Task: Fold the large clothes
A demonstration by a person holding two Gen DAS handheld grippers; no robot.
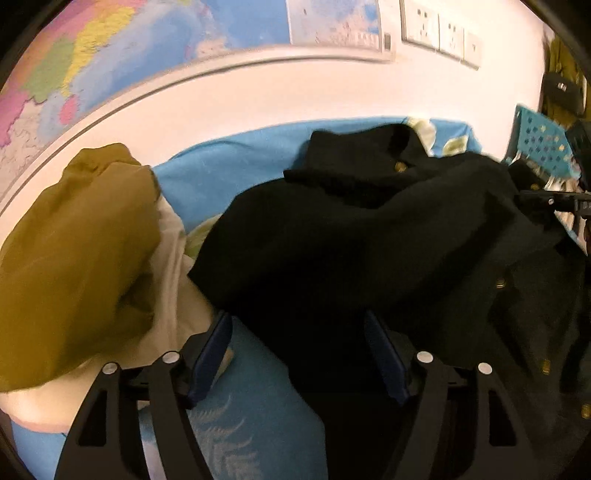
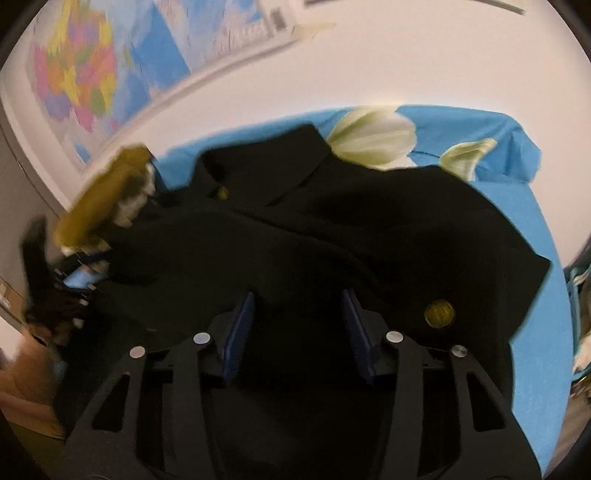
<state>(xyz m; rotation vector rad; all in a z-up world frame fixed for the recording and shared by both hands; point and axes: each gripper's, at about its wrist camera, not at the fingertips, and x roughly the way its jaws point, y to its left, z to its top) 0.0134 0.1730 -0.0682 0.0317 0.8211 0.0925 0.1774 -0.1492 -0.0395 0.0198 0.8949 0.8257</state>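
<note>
Black coat (image 2: 332, 236) folds blur into darkness.

A bedroom at home: blue floral bedsheet (image 2: 517, 206), wall map (image 1: 110, 55), wall sockets (image 1: 439, 29), clothes lying about.

Big black coat (image 2: 332, 236) with gold buttons (image 2: 439, 313) is lying rumpled on the blue sheet, collar toward the wall.

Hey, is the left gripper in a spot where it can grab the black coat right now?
Probably yes. The left gripper is open, and the black coat lies directly ahead with its edge already between the fingers. The olive garment sits off to the left, out of the way.
</note>
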